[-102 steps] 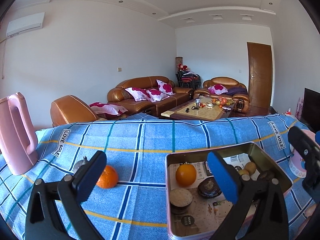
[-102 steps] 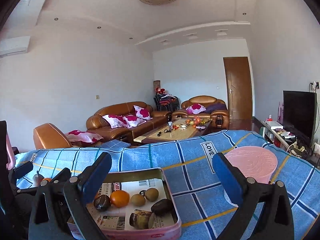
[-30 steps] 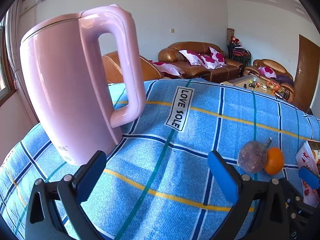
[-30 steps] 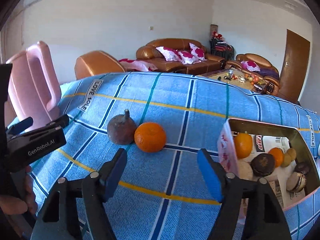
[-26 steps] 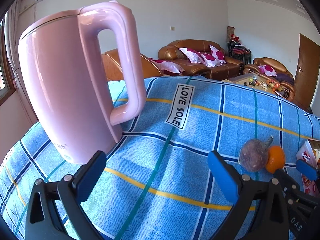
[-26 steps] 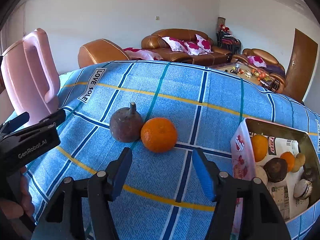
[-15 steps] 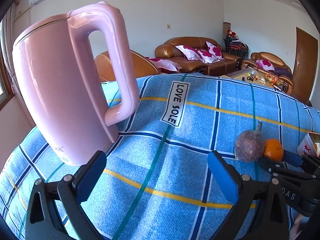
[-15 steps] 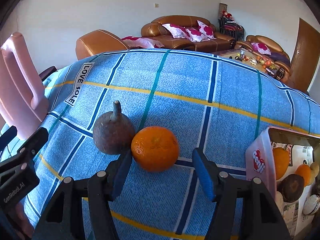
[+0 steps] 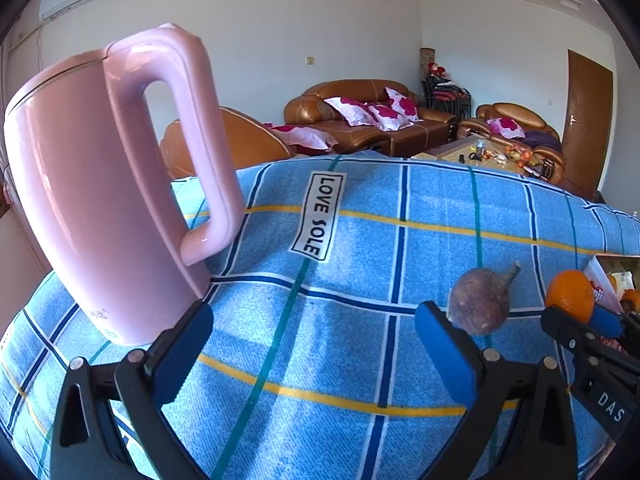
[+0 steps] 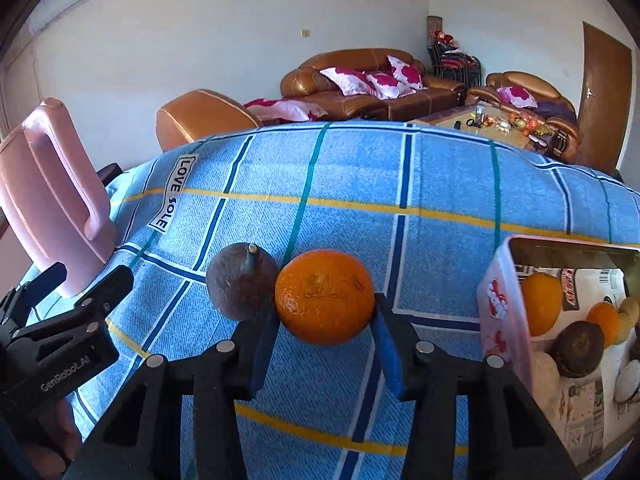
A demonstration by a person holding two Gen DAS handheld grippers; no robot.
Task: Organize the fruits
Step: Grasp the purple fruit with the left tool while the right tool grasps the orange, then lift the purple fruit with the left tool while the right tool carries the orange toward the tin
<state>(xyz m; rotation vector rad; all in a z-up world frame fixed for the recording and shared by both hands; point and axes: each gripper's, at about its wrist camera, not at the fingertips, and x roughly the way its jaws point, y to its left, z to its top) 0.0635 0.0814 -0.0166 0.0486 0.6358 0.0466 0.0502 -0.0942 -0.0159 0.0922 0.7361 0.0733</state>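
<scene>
- On the blue checked cloth (image 10: pixel 440 168), the orange (image 10: pixel 325 297) sits between the blue pads of the right gripper (image 10: pixel 326 322), whose jaws are closing; both pads look to be touching its sides, though it is not yet lifted.
- The dark stemmed fruit (image 10: pixel 240 280) touches the orange on its left, just beside the left pad.
- The left gripper (image 9: pixel 312 344) hangs wide open over bare cloth, holding nothing, with the pink kettle (image 9: pixel 100 184) near its left finger.
- Progress, as I judge it: the pink tin (image 10: pixel 502 308) at the right already holds several fruits and dark round pieces, so much of the sorting looks done; 2 fruits remain outside it, the orange and the dark one.
- Room to move: the cloth between the orange and the tin is clear, a short open run to the right.
- The tin's near wall stands up, so the orange would likely need raising over the rim.
- The tight spot is the dark fruit against the orange; it may roll when the orange goes.
- The cloth's far edge drops away well beyond both fruits.
</scene>
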